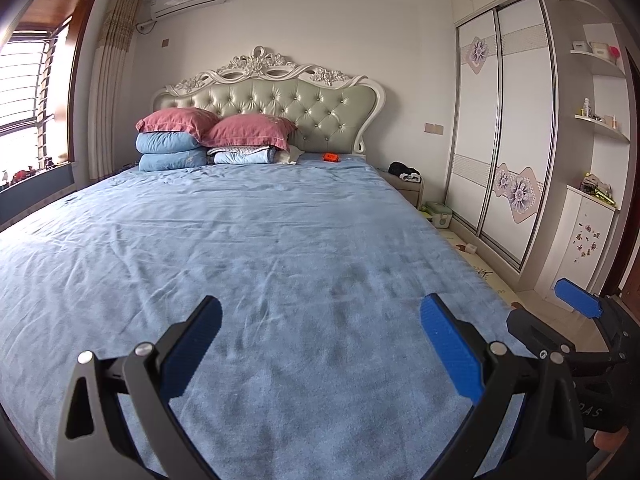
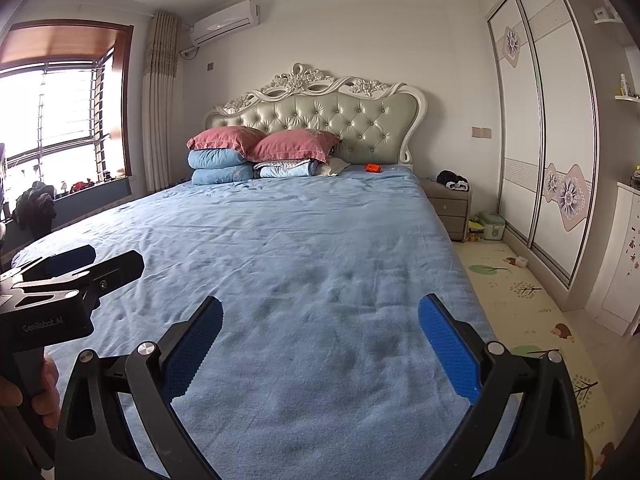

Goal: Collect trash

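A small orange object (image 1: 331, 157) lies on the blue sheet at the head of the bed (image 1: 280, 240), toward 12 o'clock from both cameras and just below the padded headboard (image 1: 280, 112). In the right wrist view the same orange object (image 2: 372, 167) sits to the right of the pillows, well apart from both tools; what it is cannot be told at this size.

The left hand-held gripper (image 1: 320, 344) hangs above the foot of the bed with its blue-padded jaws spread wide and nothing between them. The right hand-held gripper (image 2: 320, 344) is likewise wide and empty.

Two pink pillows (image 1: 216, 125) rest on folded blue quilts (image 1: 170, 152) at 11 o'clock. A nightstand (image 2: 450, 208) stands at 1 o'clock beside the bed, a wardrobe (image 2: 548, 140) with sliding doors at 2 o'clock, a window (image 2: 60, 120) at 9 o'clock, and an air conditioner (image 2: 226, 22) high on the wall.
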Demonstrator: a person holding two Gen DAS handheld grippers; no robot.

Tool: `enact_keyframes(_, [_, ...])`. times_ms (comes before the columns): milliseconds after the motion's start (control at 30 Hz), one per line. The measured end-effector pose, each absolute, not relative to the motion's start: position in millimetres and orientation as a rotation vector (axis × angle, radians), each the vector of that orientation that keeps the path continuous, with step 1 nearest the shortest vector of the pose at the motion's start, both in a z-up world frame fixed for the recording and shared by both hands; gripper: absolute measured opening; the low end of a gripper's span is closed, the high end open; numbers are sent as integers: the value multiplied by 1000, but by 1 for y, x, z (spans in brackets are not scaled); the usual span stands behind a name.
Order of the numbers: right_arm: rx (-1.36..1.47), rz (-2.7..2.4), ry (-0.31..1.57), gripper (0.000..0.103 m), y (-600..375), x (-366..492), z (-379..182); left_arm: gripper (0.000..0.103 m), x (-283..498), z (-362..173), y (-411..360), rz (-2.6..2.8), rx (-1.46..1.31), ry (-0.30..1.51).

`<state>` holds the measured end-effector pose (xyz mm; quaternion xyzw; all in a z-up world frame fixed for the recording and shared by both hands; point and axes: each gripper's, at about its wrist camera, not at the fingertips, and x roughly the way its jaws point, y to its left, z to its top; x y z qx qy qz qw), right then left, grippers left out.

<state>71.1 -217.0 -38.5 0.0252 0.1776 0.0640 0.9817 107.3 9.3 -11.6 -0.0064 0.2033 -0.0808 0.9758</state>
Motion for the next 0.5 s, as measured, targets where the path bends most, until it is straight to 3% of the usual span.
enact_keyframes(500, [53, 127, 360, 95, -216, 70, -39, 99, 110, -8, 10, -153, -11, 420])
